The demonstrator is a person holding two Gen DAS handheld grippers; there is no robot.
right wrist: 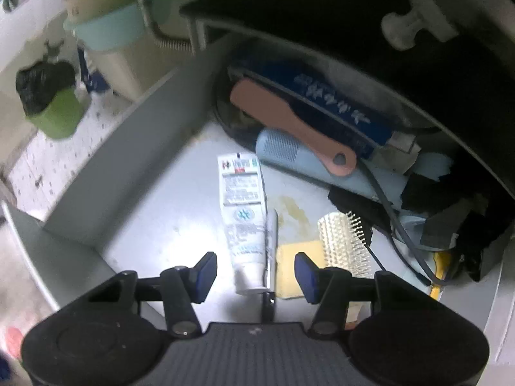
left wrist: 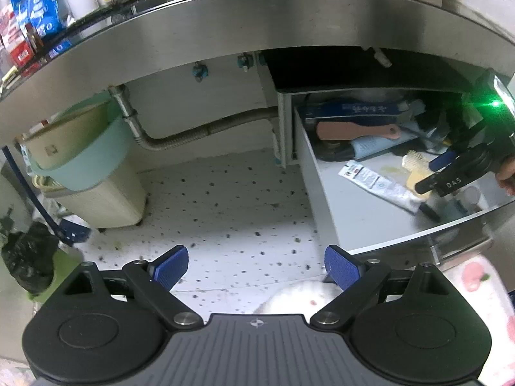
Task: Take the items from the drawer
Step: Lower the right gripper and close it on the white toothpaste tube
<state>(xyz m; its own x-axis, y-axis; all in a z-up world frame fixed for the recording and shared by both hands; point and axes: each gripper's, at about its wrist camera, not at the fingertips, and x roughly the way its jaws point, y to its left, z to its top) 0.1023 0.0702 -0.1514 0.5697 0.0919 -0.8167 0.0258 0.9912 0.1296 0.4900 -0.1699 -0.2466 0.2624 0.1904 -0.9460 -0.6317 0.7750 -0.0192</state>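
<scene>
The white drawer (left wrist: 322, 199) stands pulled open under the steel counter. In it lie a white toothpaste tube (right wrist: 244, 212), a thin silver tube (right wrist: 272, 244) beside it, a cream bristle hairbrush (right wrist: 344, 241), a yellow sponge (right wrist: 289, 270), a pink brush (right wrist: 289, 122) and a dark blue box (right wrist: 341, 103). My right gripper (right wrist: 256, 273) is open and empty, low over the drawer, its jaws either side of the toothpaste tube's cap end. It also shows in the left wrist view (left wrist: 450, 167). My left gripper (left wrist: 256, 268) is open and empty above the speckled floor, left of the drawer.
A cream bin with a mint rim (left wrist: 87, 167) stands left on the floor (left wrist: 225, 199), beside a black bag (left wrist: 29, 257). A flexible pipe (left wrist: 193, 132) runs under the counter edge (left wrist: 257, 22). Cables and dark clutter (right wrist: 450, 218) fill the drawer's right back.
</scene>
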